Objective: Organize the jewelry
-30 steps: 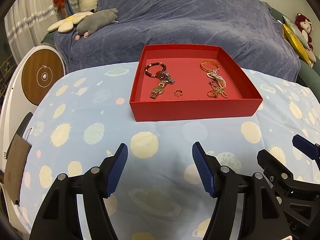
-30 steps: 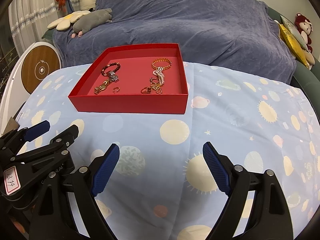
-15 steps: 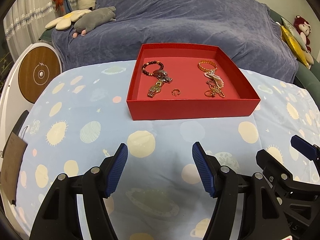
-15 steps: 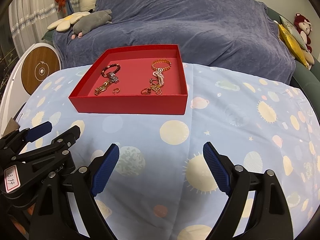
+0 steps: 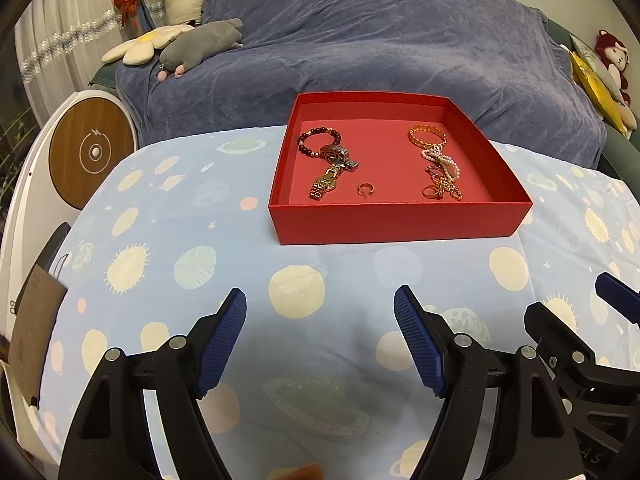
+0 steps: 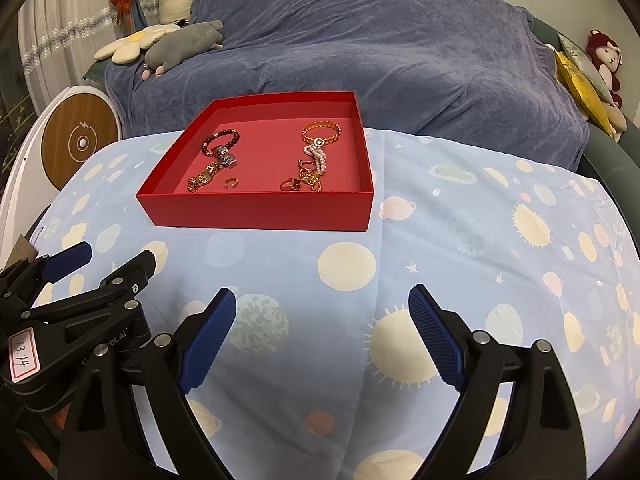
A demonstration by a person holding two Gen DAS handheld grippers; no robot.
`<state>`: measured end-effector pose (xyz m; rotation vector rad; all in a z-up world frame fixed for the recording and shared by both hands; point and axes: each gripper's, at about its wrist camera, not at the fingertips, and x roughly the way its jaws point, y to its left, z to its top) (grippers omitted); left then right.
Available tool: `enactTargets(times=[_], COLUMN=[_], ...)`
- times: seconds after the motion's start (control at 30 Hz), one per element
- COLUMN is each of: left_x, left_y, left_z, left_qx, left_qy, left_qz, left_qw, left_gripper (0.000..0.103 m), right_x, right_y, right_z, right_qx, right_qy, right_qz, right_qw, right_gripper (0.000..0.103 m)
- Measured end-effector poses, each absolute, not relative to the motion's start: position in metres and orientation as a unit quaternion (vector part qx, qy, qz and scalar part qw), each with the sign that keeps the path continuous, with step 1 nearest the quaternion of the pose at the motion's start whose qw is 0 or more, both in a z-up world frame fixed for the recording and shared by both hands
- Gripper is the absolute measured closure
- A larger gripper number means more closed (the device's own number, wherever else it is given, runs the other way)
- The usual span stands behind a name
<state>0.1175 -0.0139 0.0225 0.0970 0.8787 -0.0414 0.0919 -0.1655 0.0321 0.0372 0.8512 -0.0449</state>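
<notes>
A red tray (image 5: 400,224) (image 6: 260,212) stands on the planet-print cloth. In its left half lie a dark bead bracelet (image 5: 310,140), a silver and gold watch (image 5: 330,178) and a small gold ring (image 5: 366,189). In its right half lie a gold bangle (image 5: 426,136), a pearl strand (image 5: 442,160) and tangled gold pieces (image 5: 440,190). My left gripper (image 5: 320,308) is open and empty, well short of the tray. My right gripper (image 6: 322,306) is open and empty, right of the left one, also short of the tray.
A sofa under a blue-grey cover (image 5: 360,40) stands behind the table, with plush toys (image 5: 192,46) at its left end and cushions (image 5: 596,84) at its right. A white round device with a wooden face (image 5: 92,152) stands left. The table edge curves down at the left.
Both grippers have drawn back and up slightly, so the tray looks a little farther. The jaws stay open. The jewelry has not moved.
</notes>
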Motion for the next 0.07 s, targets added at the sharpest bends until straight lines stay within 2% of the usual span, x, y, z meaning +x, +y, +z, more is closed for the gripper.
enactTargets(times=[0.07], left_x=[0.1171], left_y=[-0.0142], left_z=[0.0233], left_qx=[0.048], left_qy=[0.424], left_qz=[-0.02], left_qw=[0.904], left_gripper=[0.03], right_x=[0.0919], right_y=[-0.1659], right_z=[0.0324], right_qx=[0.019], right_qy=[0.411], right_qz=[-0.023], right_qw=[0.911], right_gripper=[0.013])
